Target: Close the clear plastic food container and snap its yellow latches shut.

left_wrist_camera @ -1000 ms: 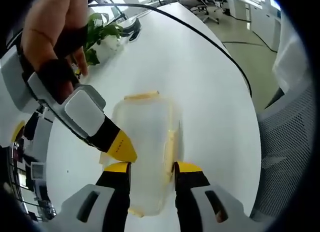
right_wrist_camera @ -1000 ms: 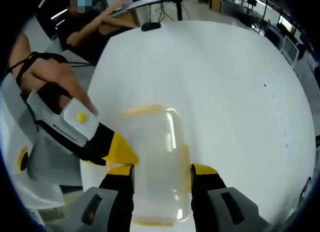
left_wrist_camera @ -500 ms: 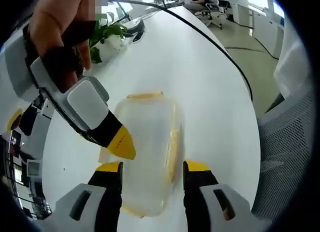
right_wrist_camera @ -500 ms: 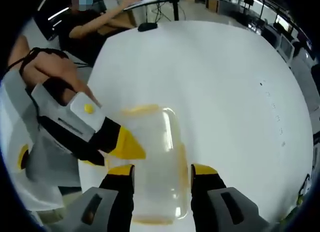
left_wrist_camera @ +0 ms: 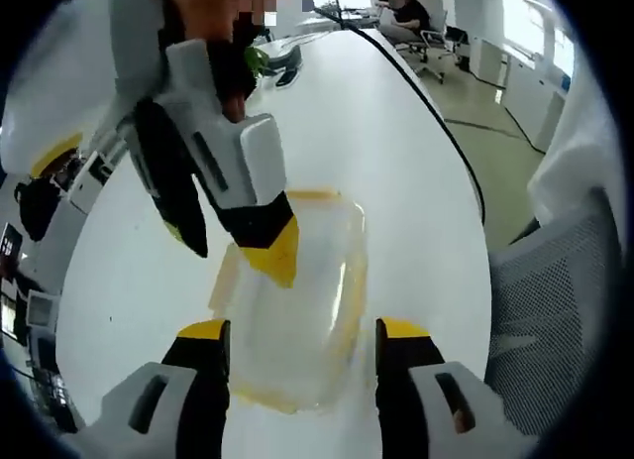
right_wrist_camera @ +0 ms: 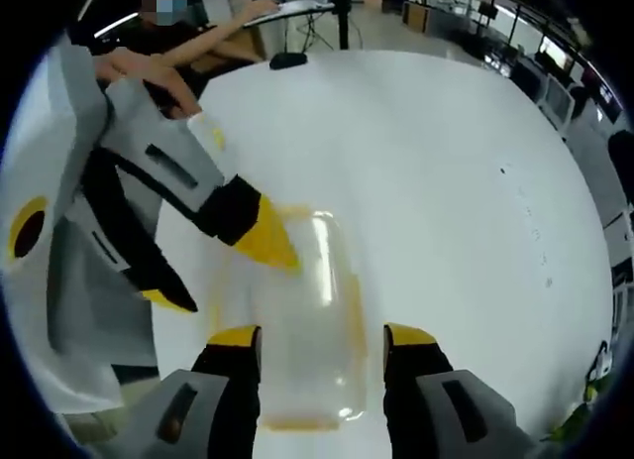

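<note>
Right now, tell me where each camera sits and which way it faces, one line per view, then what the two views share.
Left gripper view: rides on the left gripper, looking down past its open yellow-tipped jaws at the clear plastic food container on the white table; the right gripper reaches in.
Right gripper view: rides on the right gripper, facing the same container from the opposite end; the left gripper and a hand show.
Shared: the container, the table, each other's gripper.

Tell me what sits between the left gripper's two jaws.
The clear plastic food container lies on the white table between the open jaws of the left gripper, seen in the left gripper view.
</note>
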